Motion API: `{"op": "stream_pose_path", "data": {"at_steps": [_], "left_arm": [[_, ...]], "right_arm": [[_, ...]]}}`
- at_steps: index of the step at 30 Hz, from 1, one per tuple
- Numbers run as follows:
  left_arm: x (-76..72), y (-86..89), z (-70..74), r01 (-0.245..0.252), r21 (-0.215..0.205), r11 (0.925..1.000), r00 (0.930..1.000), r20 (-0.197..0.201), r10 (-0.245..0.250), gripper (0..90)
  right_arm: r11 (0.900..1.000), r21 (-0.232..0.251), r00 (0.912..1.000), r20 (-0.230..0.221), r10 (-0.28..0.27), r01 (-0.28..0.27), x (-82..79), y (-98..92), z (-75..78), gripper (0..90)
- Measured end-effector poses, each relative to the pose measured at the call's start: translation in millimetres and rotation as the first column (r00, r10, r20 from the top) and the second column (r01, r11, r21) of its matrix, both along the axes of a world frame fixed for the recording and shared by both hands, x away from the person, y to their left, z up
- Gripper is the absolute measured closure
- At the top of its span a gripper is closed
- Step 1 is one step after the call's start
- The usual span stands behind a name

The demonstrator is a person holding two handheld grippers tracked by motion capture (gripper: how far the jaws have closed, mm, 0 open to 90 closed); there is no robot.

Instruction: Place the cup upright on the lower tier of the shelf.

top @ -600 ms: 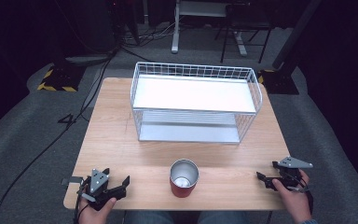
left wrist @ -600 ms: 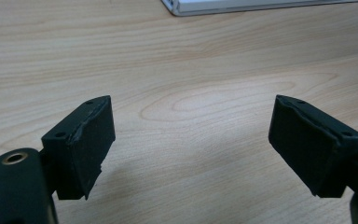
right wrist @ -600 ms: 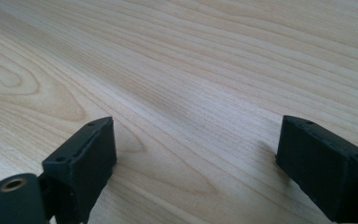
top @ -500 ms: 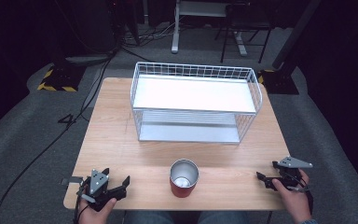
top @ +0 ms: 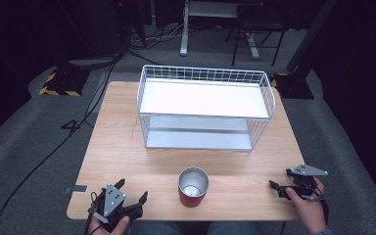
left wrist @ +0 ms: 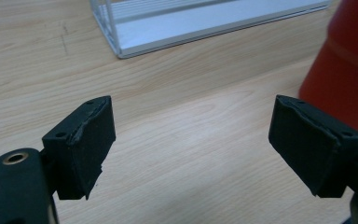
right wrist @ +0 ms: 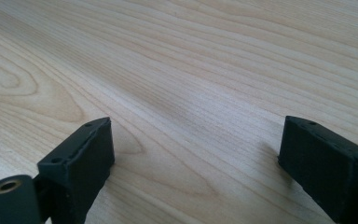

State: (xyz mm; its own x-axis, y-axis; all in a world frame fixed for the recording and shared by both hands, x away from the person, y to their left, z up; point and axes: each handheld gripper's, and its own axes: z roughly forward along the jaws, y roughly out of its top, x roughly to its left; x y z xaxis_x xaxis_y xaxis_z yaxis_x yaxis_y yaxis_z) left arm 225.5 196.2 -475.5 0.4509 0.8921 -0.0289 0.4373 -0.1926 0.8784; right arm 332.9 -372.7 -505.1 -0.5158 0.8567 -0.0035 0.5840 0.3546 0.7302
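**A:** Nothing moved since the frame a moment back, honestly. Same spots for both grippers and the cup.

**B:** Yep, looks frozen. Starting nearest: left gripper [top: 127, 198] parked at the near-left edge of the table [top: 122, 147], jaws spread wide with only bare wood between them. Right gripper [top: 280, 187] down at the near-right edge, also spread wide, gripping nothing.

**A:** And the red cup [top: 193, 187]?

**B:** Standing upright near the front edge, roughly between the two grippers but well apart from both. Open mouth up, shiny metal inside, looks empty. Shows up in the left gripper view too as a red wall [left wrist: 342, 65] just past the right-hand jaw, not between the jaws.

**A:** So progress-wise?

**B:** Basically zero, going by the pictures. Cup untouched, nothing grabbed. Guessing the cup ends up on the wire rack [top: 205, 105], but just a guess. Reach, grip, lift, place: all left to do.

**A:** Rack status?

**B:** Sits behind the cup, toward the far half of the table. White wire sides, a white shelf on top and a lower tier underneath, both bare.

**A:** Surface and room?

**B:** Light wood grain, clean, no clutter. Beyond that, grey carpet [top: 39, 127], a black cable [top: 54, 147] snaking off the left side, yellow-black striped base [top: 58, 82] at far left, desk and chair legs in a dark background.
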Motion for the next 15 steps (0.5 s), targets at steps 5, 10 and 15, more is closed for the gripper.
{"op": "stream_pose_path", "data": {"at_steps": [5,10,15], "left_arm": [[-6.3,-7.9,6.6,0.015,-0.004,0.9999,0.9999,-0.006,-0.015,15.4],[-9.8,-16.8,9.9,0.045,-0.008,0.9990,0.9989,-0.013,-0.045,15.4],[-11.4,-28.5,12.0,0.074,-0.013,0.9972,0.9972,-0.013,-0.074,15.4]], "right_arm": [[1.000,0.001,1.0000,-0.003,-0.001,0.001,-0.1,0.1,0.1,10.3],[1.000,0.000,1.0000,0.000,0.000,0.000,0.0,0.0,0.0,10.3],[1.000,0.000,1.0000,-0.001,-0.001,0.001,-0.1,0.0,0.0,10.3]]}}
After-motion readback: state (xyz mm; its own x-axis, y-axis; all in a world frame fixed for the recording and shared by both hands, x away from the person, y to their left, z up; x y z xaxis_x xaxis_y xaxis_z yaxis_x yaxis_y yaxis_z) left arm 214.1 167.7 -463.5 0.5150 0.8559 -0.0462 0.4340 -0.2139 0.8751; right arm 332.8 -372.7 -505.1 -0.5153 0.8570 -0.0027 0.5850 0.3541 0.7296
